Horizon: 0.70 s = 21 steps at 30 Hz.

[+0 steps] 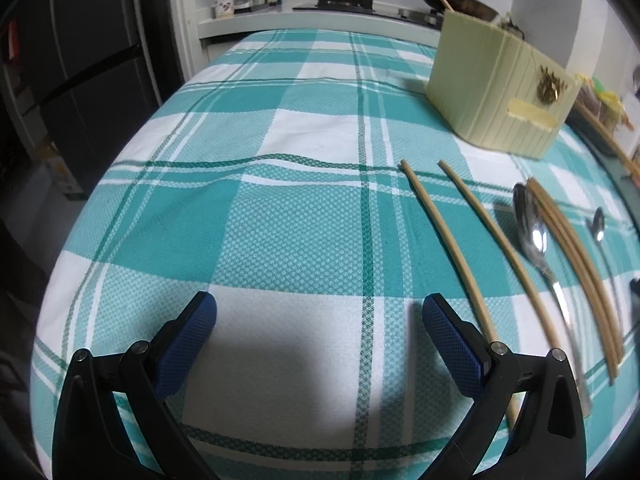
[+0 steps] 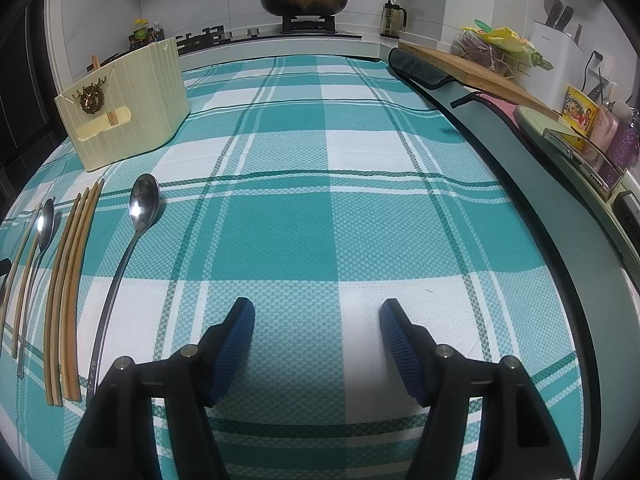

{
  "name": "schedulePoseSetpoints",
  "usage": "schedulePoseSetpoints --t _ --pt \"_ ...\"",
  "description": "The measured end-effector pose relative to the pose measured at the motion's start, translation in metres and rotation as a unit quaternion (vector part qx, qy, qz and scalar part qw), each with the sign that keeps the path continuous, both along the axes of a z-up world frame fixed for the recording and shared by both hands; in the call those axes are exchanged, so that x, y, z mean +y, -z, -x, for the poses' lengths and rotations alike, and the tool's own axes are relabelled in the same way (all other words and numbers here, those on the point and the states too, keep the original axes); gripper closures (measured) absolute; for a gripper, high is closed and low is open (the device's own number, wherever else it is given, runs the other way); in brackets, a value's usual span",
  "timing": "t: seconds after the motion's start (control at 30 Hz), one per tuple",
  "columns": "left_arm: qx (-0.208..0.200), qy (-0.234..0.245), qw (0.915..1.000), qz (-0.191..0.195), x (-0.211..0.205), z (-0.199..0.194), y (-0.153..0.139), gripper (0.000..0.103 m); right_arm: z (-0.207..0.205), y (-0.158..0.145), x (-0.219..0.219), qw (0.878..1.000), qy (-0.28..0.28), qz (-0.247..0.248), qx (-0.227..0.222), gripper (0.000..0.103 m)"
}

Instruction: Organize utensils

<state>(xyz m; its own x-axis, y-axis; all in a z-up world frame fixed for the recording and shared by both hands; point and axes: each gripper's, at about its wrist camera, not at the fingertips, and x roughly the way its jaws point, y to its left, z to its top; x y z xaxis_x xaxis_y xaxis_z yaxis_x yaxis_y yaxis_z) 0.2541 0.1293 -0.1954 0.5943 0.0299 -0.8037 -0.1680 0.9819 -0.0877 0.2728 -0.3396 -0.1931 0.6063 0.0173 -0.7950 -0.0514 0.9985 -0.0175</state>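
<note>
Utensils laid out on checked tablecloth (image 2: 320, 216); both grippers empty.

Spoons (image 2: 142, 204) and chopsticks (image 2: 68, 280) lie in a row, side by side, just in front of the cream holder (image 2: 132, 108). A wooden stick stands inside the holder; a dark wreath ornament sits on its front wall. No legible writing on any item. Left gripper (image 1: 320, 312) and right gripper (image 2: 318, 316) hover above the cloth, jaws spread wide. A lidded pan (image 2: 304, 2) sits on the stove behind.

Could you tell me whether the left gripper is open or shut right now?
Open: the left gripper shows its blue pads wide apart with only tablecloth between.
</note>
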Motion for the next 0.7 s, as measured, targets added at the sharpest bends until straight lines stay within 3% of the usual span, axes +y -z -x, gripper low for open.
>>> schedulePoseSetpoints --t 0.07,0.17,0.43,0.6,0.7 --pt "-0.012 -0.003 0.9987 0.05 0.0 0.005 -0.007 0.001 0.0 0.0 0.0 1.0 0.0 0.001 0.0 0.036" --pt "-0.016 0.01 0.9971 0.074 -0.017 0.001 -0.015 0.001 0.001 0.0 -0.001 1.0 0.0 0.0 0.0 0.036" --pt "0.009 0.012 0.9995 -0.027 -0.061 -0.018 0.003 0.001 0.001 -0.002 0.0 1.0 0.004 0.002 0.003 0.036" --pt "0.009 0.013 0.9994 -0.03 -0.06 -0.017 0.004 0.001 0.002 -0.024 0.036 0.996 -0.043 -0.074 0.003 0.036" --pt "0.013 0.013 0.9991 -0.037 -0.061 -0.017 0.004 0.0 -0.005 -0.021 0.076 0.993 -0.089 -0.078 0.022 0.036"
